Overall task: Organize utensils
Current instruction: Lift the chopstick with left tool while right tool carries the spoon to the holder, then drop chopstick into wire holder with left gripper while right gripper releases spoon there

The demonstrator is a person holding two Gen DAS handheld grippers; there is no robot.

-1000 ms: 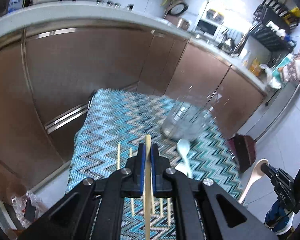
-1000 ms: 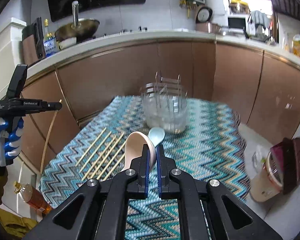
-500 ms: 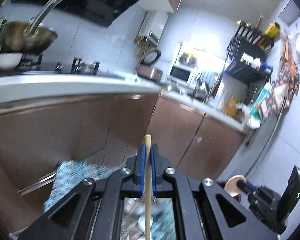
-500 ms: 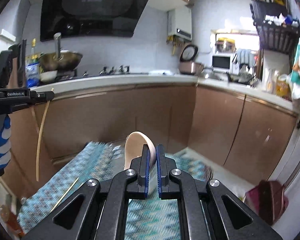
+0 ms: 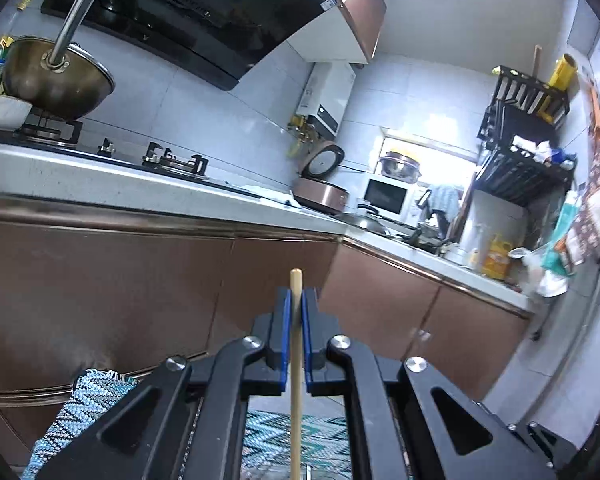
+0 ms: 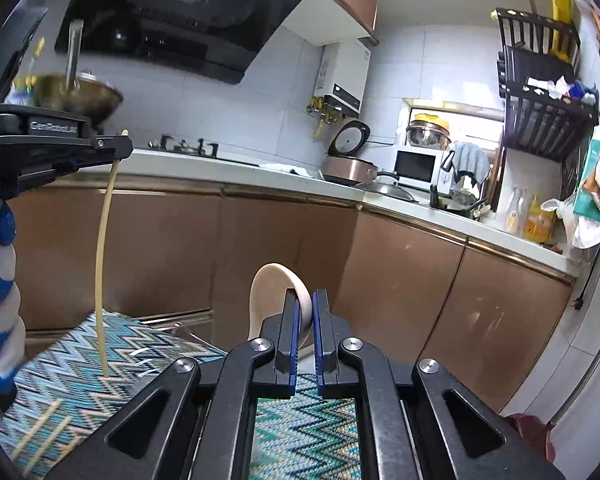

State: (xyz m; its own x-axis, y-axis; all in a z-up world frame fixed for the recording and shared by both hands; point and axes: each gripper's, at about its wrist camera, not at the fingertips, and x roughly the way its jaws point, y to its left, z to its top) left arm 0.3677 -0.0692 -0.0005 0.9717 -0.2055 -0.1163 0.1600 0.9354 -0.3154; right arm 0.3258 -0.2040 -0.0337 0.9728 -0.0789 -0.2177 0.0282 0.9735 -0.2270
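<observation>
My left gripper [image 5: 295, 300] is shut on a wooden chopstick [image 5: 295, 380], held upright above the table. It also shows at the left of the right wrist view [image 6: 116, 148], with the chopstick [image 6: 102, 264] hanging down, its tip over the zigzag cloth [image 6: 72, 376]. My right gripper [image 6: 304, 304] is shut on a pale wooden spoon [image 6: 272, 296], bowl up. Several more chopsticks [image 6: 40, 432] lie on the cloth at lower left. The clear glass holder [image 6: 168, 344] is only a blurred rim behind the gripper.
Brown cabinet fronts [image 6: 400, 280] and a white counter [image 5: 100, 180] stand behind the table. A wok [image 5: 56, 76] sits on the stove. A rice cooker [image 6: 350, 160] and a microwave [image 6: 416, 164] stand on the counter.
Both grippers have risen and tilted upward with the chopstick and spoon held. The table and glass holder have dropped to the bottom of both views.
</observation>
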